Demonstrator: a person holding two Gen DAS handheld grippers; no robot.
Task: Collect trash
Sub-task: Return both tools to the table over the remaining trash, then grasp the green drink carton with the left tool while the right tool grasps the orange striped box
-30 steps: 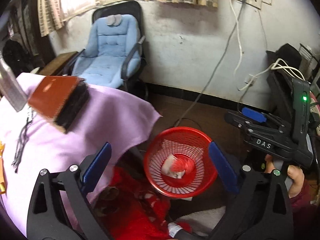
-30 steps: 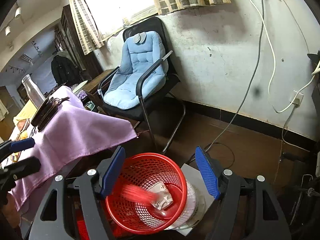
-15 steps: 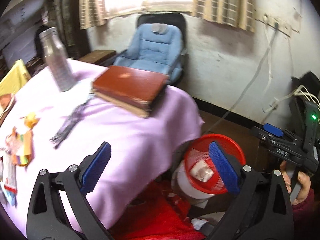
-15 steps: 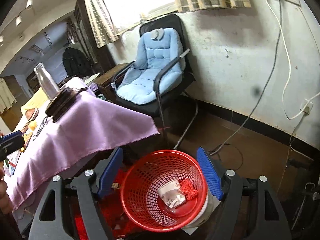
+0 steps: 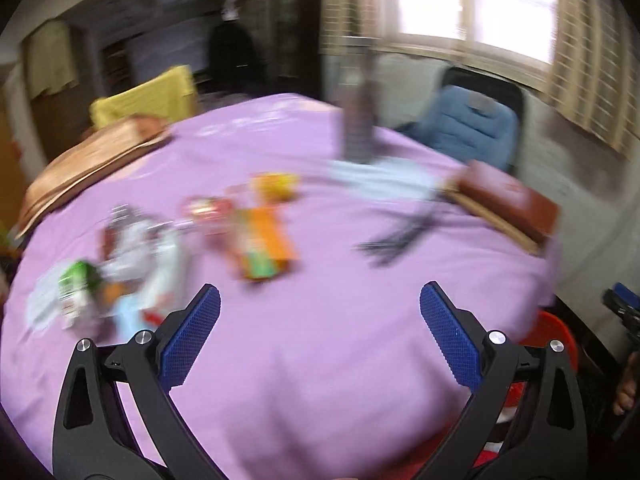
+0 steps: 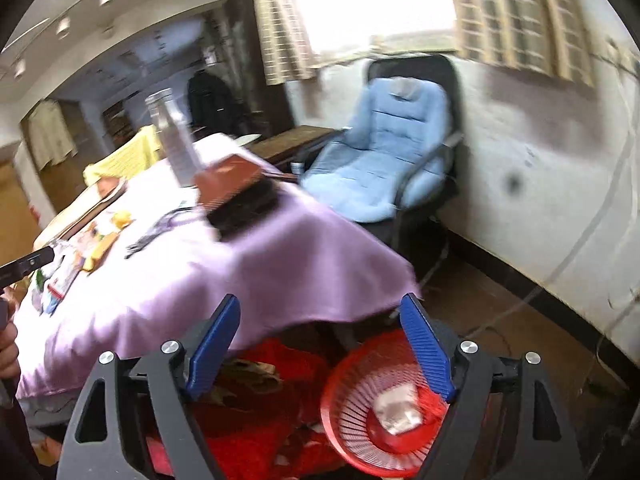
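Left gripper (image 5: 320, 320) hung over the purple tablecloth (image 5: 340, 380), blue fingers wide apart, nothing between them. Blurred wrappers (image 5: 120, 272) lay scattered far left, an orange packet (image 5: 264, 244) nearer the middle. Right gripper (image 6: 320, 344) was spread and empty too, just above the red basket (image 6: 360, 412) on the floor, right of the table, with a pale scrap (image 6: 396, 410) inside.
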